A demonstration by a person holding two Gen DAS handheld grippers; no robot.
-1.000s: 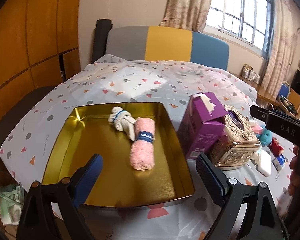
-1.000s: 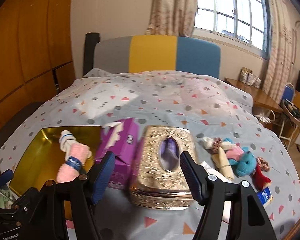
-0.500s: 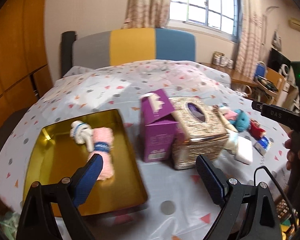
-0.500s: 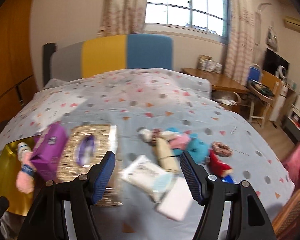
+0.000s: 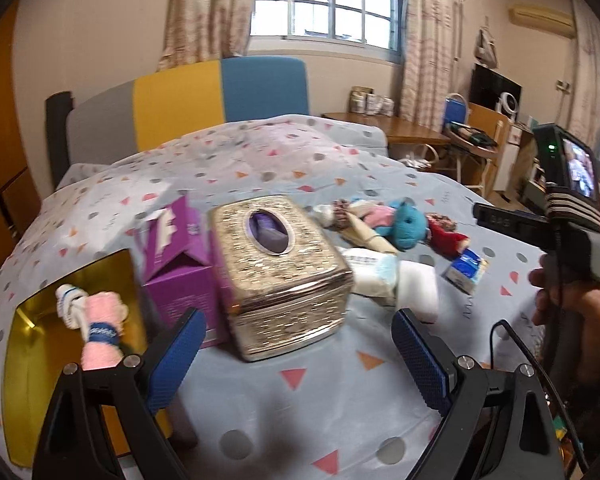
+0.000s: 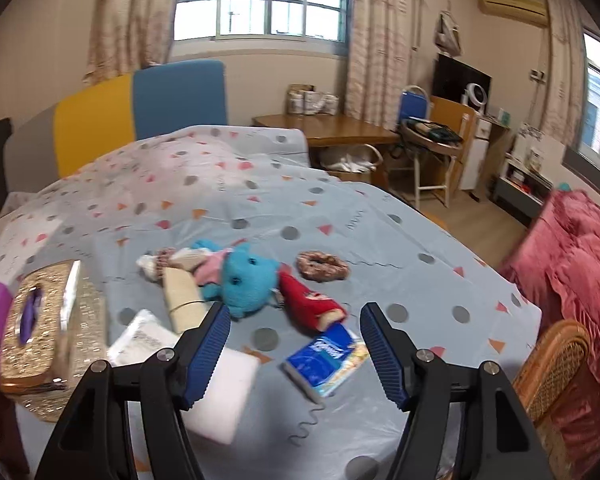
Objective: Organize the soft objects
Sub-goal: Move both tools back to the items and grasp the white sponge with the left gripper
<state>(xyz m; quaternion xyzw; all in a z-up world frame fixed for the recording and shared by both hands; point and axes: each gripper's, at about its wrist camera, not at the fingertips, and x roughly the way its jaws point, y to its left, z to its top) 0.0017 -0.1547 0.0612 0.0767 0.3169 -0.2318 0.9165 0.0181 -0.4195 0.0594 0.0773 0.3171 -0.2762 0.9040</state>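
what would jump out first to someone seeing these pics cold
The ornate gold tissue box stands mid-bed, a purple carton right beside it. Past it lies a heap of soft things led by a bright blue plush toy, with a blue tissue pack nearest the open right gripper. On the far side, a shiny gold tray holds a rolled pink towel.

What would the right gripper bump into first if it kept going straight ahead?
Probably the blue tissue packet. It lies on the bed right between the open fingers of the right gripper, with the red sock-like toy just beyond it. Depth is hard to judge, so this is a guess.
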